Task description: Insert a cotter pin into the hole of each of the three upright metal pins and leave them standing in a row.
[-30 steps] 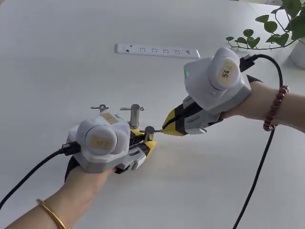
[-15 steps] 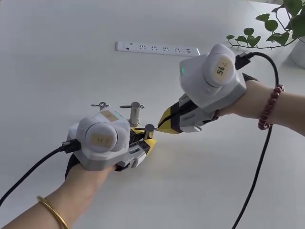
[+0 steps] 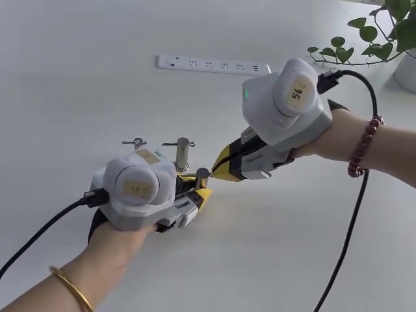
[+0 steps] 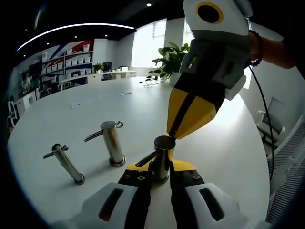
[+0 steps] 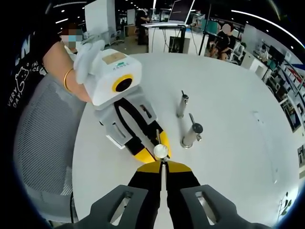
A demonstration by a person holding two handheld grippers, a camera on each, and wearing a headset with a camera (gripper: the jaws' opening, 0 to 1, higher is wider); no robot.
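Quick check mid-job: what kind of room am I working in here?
Probably an open-plan office or lab: a big white table with a power strip, a potted plant, and a mesh office chair.

table [image 3: 97,97]: white | power strip [image 3: 213,65], plant [image 3: 383,32] (far edge) | window [image 4: 145,45]: bright | shelves [image 4: 62,64]

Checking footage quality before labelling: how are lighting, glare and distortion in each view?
Head view: soft even light, faint shadows on the table, all sharp. Left gripper view: heavy fisheye bending, window glare washing the table beyond the right gripper. Right gripper view: fisheye curve, the pin glints on top.
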